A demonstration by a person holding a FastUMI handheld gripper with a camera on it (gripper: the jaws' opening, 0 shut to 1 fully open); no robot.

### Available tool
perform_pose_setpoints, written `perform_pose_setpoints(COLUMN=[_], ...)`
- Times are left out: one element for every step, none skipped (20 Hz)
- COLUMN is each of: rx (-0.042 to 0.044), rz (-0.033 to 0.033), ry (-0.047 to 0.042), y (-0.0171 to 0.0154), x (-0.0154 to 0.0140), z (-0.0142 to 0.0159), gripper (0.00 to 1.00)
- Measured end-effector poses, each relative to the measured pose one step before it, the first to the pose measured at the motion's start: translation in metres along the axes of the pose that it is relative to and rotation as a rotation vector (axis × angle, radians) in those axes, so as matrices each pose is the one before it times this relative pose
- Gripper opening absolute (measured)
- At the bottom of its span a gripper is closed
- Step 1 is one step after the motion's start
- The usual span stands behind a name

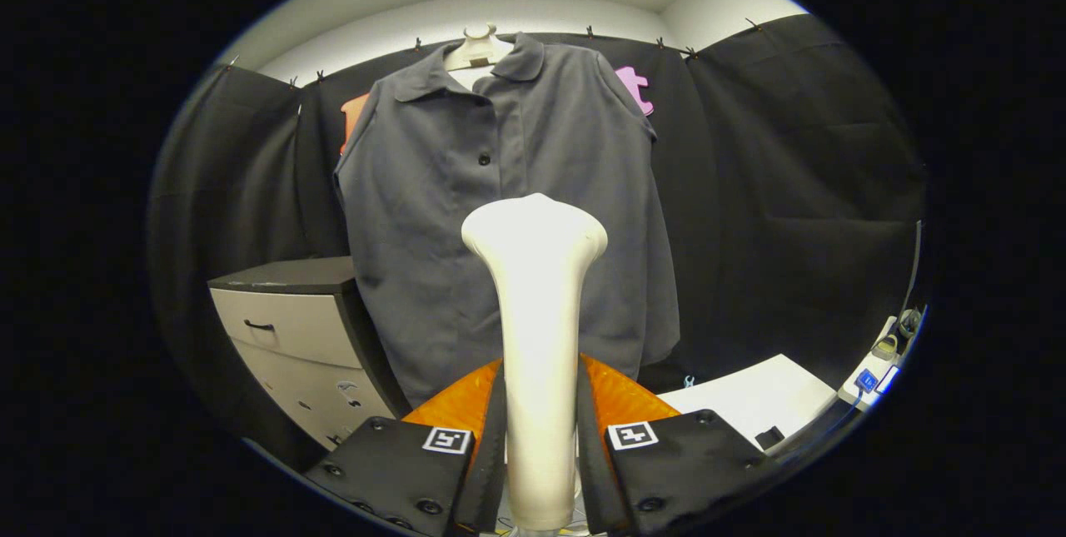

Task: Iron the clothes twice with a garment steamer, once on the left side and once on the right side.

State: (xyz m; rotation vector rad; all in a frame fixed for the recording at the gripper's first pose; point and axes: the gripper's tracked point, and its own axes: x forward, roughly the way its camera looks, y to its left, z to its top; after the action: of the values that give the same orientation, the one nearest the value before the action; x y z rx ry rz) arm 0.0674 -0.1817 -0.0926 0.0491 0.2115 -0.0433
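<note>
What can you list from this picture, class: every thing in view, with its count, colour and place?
garment steamer: one, cream white, upright between the fingers, its head in front of the shirt
shirt: one, dark grey, buttoned, hanging on the hanger in front of the booth wall, beyond the steamer
hanger: one, white, at the shirt's collar
drawer cabinet: one, pale grey front with dark top, beside the shirt's lower sleeve
white table: one, white, below the shirt's other side
booth wall: one, black cloth, behind everything
hand-held gripper: one, both fingers pressed on the steamer's handle
</note>
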Motion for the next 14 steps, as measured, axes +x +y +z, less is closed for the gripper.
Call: perform_pose_setpoints(rx=[-0.00678,-0.00528,0.00014,0.00321,-0.00248,-0.00486,-0.00553,-0.00565,-0.00511,-0.00306,-0.00091,0.00052,0.00225,0.00221], rz=[0.00769,0.00719,0.01186,0.01192,0.01169,0.00909,0.00747,0.00526,0.00368,0.00107,-0.00116,-0.00067,-0.00127,-0.00163], ry=[-0.01686,-0.01332,-0.01308,-0.01606,-0.00970,-0.01304,-0.01327,-0.01335,-0.01356,-0.01428,-0.01325,-0.01164,-0.01551,-0.01299], y=[0.00390,0.00434,0.00562,0.00589,0.00548,0.00502,0.00354,0.00312,0.00208,0.00143,0.00027,0.00068,0.00011,-0.00036], x=[-0.00564,-0.00547,-0.00557,-0.00547,-0.00528,-0.00455,-0.00515,-0.00410,-0.00513,-0.00374,-0.00371,-0.00330,-0.00104,-0.00243], z=[0.00802,0.00737,0.00621,0.00730,0.00610,0.00684,0.00611,0.00646,0.00628,0.00694,0.00538,0.00549,0.00648,0.00571], gripper=[0.46,0.46,0.46,0.45,0.45,0.45,0.45,0.46,0.46,0.46,0.46,0.46,0.46,0.46])
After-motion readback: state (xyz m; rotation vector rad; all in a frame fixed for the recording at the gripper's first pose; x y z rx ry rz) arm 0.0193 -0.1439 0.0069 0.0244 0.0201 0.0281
